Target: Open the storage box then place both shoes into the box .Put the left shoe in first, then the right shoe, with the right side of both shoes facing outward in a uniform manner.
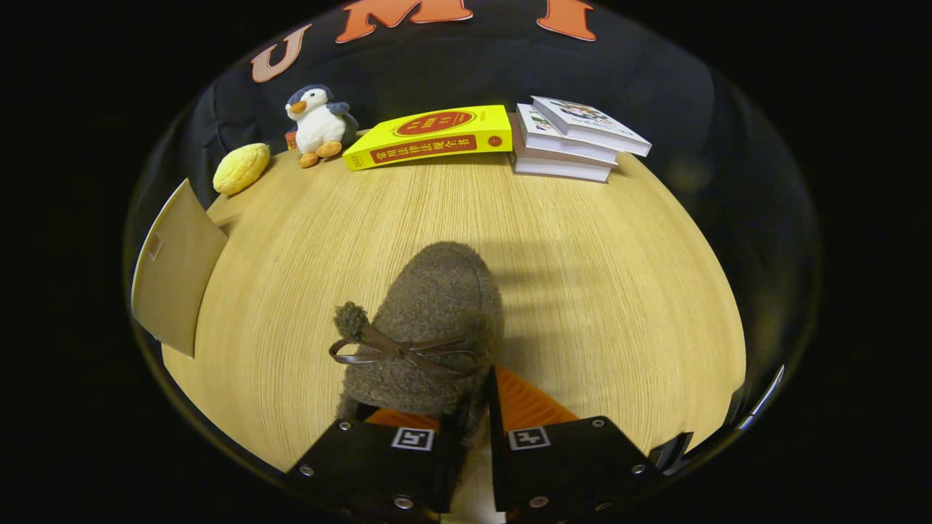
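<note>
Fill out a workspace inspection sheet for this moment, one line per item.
Surface: light wooden tabletop, wood grain bare ahead.
Job's things: fuzzy brown shoe with a brown leather bow, heel end between the tool's fingers; tan cardboard flap beside the table.
Clutter: plush penguin, yellow plush bun, thick yellow book, stack of white books, all along the far edge.
Grippers: tool closed on the shoe's heel.
Cables: nothing seen.
Surroundings: black cloth wall.

A recording booth: black cloth wall (641,73) behind a wooden table (582,276).
</note>
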